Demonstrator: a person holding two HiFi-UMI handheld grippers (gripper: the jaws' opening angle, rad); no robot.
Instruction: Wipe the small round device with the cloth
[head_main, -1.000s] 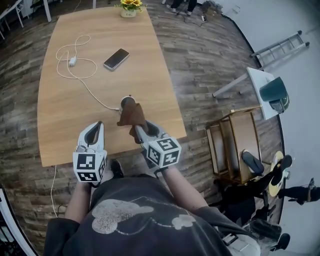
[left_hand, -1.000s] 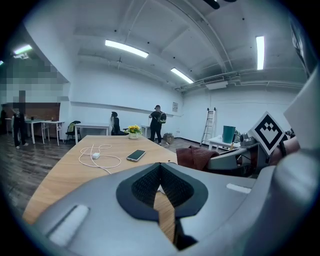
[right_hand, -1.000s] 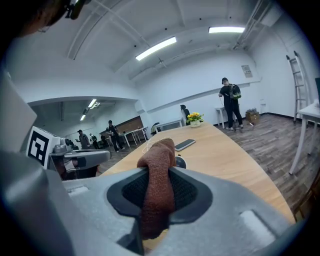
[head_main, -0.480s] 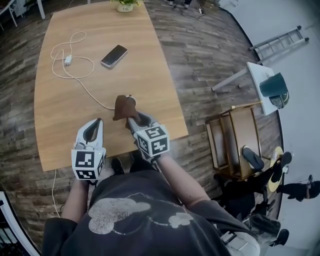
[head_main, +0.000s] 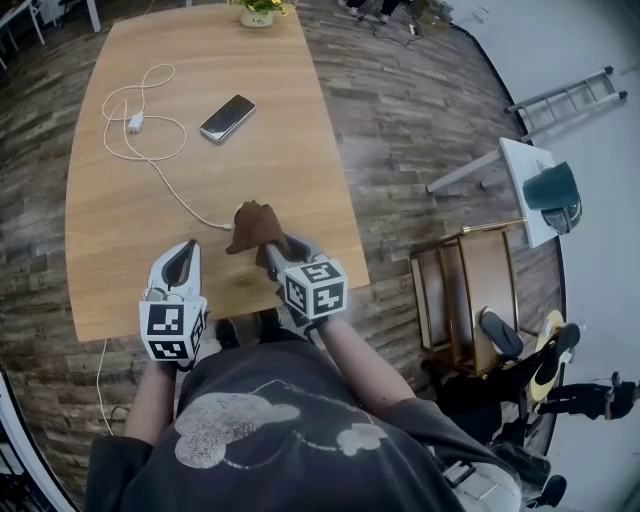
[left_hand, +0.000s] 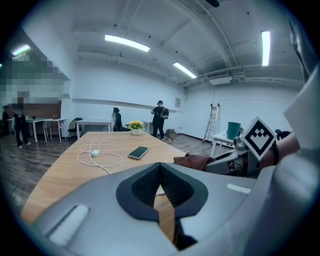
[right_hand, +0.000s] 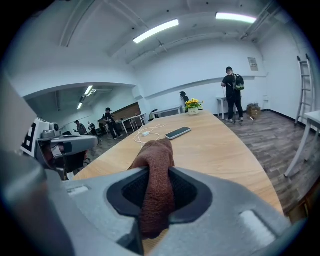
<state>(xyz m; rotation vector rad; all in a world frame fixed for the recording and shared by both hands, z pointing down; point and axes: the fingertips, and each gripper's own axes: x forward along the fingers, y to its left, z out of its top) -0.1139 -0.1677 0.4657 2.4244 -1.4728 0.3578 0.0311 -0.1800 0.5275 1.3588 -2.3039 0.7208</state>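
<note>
A brown cloth (head_main: 255, 226) lies bunched on the wooden table (head_main: 120, 260), near its front edge. My right gripper (head_main: 271, 251) is shut on the cloth's near end. In the right gripper view the cloth (right_hand: 157, 165) fills the gap between the jaws. The small round device is hidden under the cloth; only its white cable (head_main: 180, 196) shows, running under the cloth's left side. My left gripper (head_main: 186, 250) rests to the left of the cloth, shut and holding nothing. From the left gripper view the cloth (left_hand: 192, 161) sits to the right.
A black phone (head_main: 227, 117) and the cable's coiled loops with a plug (head_main: 136, 124) lie farther up the table. A flower pot (head_main: 257, 12) stands at the far end. A wooden rack (head_main: 470, 290), a white side table (head_main: 520, 165) and a ladder (head_main: 570, 95) are to the right.
The right gripper has dragged the cloth over the round device, which showed at the cloth's far edge a second ago and is now covered. The left gripper has stayed put.
</note>
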